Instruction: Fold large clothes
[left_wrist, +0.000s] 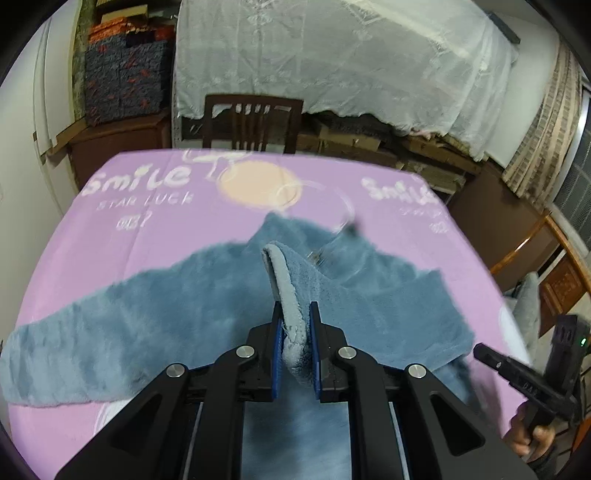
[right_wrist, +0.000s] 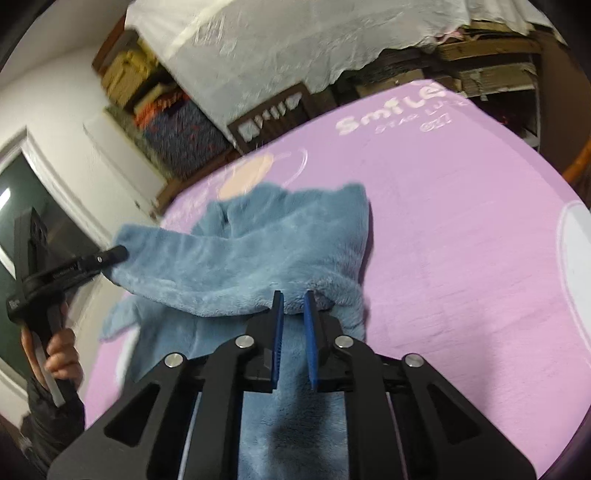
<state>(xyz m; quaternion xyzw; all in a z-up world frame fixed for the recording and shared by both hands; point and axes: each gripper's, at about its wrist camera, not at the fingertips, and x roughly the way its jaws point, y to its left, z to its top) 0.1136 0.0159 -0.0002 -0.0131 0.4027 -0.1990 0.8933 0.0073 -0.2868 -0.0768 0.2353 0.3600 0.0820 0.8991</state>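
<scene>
1. The blue fleece garment (left_wrist: 147, 325) lay spread on the pink sheet (left_wrist: 110, 229), below its "Smile" print (left_wrist: 142, 179).
2. The left gripper (left_wrist: 295, 314) was clamped on a raised fold of the fleece.
3. The right gripper (right_wrist: 293, 301) had its jaws nearly together on the garment's edge, looked like pinching it.

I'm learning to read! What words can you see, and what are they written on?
"Smile": white letters on the purple sheet, seen in both views.
"STAR LUCK": smaller, under it, blurred.
Small marks below that: too blurred to read.
The blue fleece garment: no words visible.
</scene>
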